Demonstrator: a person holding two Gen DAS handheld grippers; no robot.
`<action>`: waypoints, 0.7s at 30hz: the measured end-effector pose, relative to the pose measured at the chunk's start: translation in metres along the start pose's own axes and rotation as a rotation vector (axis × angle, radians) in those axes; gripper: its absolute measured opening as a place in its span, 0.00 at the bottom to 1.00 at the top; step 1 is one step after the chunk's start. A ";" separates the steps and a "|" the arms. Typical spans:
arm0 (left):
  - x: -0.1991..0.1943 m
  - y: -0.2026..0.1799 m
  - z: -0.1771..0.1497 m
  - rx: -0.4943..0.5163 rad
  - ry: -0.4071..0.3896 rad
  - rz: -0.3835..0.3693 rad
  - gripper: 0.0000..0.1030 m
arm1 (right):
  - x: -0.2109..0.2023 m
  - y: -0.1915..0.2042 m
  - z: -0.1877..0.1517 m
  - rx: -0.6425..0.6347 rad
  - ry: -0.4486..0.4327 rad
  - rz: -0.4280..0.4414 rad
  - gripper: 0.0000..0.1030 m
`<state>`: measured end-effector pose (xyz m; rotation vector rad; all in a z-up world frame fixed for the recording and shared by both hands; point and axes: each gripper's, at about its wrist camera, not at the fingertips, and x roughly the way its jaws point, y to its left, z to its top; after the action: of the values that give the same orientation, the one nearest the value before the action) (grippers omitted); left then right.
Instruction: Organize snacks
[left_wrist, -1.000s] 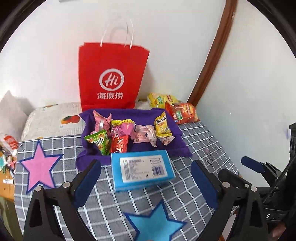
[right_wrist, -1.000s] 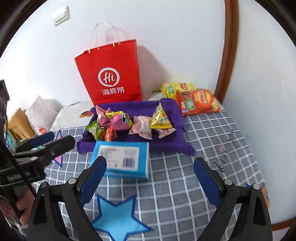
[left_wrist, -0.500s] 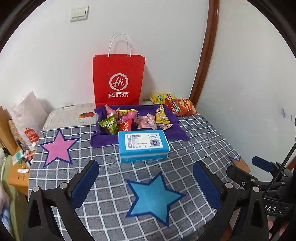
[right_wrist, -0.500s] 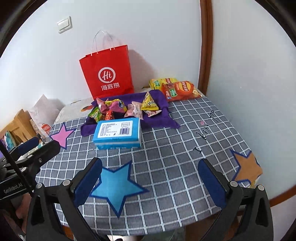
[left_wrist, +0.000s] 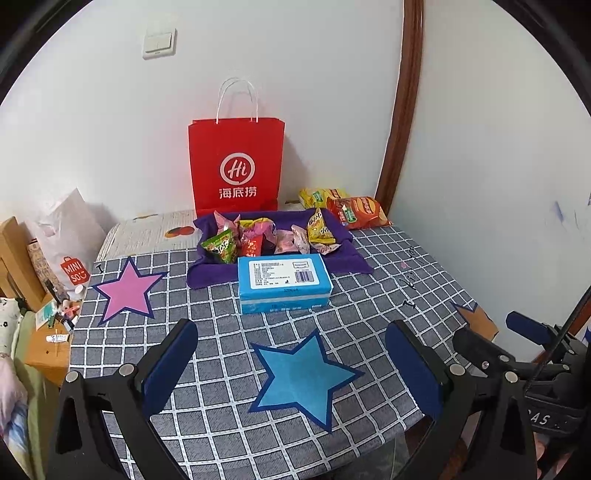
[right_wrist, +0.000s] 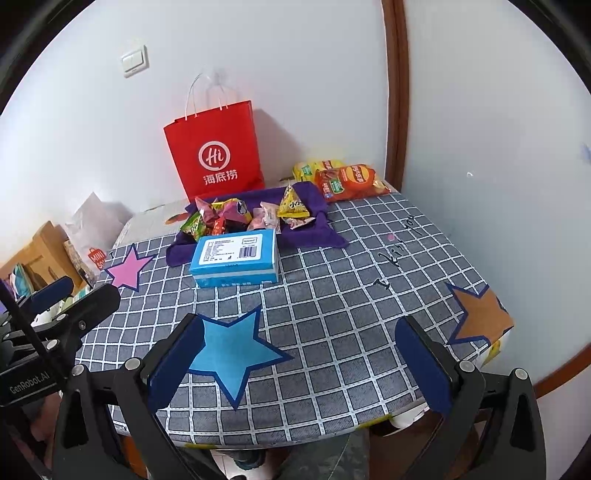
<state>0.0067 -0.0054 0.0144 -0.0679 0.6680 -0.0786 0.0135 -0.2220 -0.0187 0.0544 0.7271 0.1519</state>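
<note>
Currently both grippers are seen empty above the near edge of the checked tablecloth (left_wrist: 369, 295). In the left wrist view the left gripper (left_wrist: 291, 369) takes up the bottom of the frame, its blue-padded fingers (left_wrist: 170, 365) spread wide, nothing between them; the blue star patch (left_wrist: 299, 376) is framed in the gap. In the right wrist view the right gripper (right_wrist: 295, 365) is likewise held wide apart at the bottom of the frame; its jaws have just been opening, with nothing between them. The same blue star patch is seen at lower centre there, partly behind the left-hand pad.

The snacks (left_wrist: 269, 236) are piled on a purple cloth (left_wrist: 347, 258) slightly above frame centre in both views, near the far edge of the table. A blue box (left_wrist: 282, 282) with a white label is laid flat just in front of the cloth, touching or overlapping its near edge. Two chip bags (left_wrist: 354, 210), one yellow and one red-orange, are placed right of the cloth at the wall, the red-orange one in front. A red paper bag (left_wrist: 236, 166) with white handles is stood upright against the wall directly behind the cloth.

A pink star patch (left_wrist: 127, 290) is seen at centre left, an orange star patch (right_wrist: 480, 314) at the table's right corner. A white shopping bag (left_wrist: 70, 236) is seen at left, off the table.
</note>
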 end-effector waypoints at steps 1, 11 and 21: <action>-0.002 0.000 0.000 0.000 -0.004 0.001 0.99 | 0.000 0.000 -0.001 0.001 -0.002 -0.003 0.99; -0.006 0.002 0.000 -0.016 -0.013 0.010 0.99 | -0.002 0.004 -0.003 -0.012 -0.006 -0.002 0.99; -0.008 0.002 0.000 -0.018 -0.016 0.010 0.99 | -0.008 0.003 -0.005 -0.010 -0.017 -0.003 0.99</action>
<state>0.0010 -0.0023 0.0188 -0.0828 0.6532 -0.0621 0.0039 -0.2199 -0.0173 0.0454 0.7094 0.1522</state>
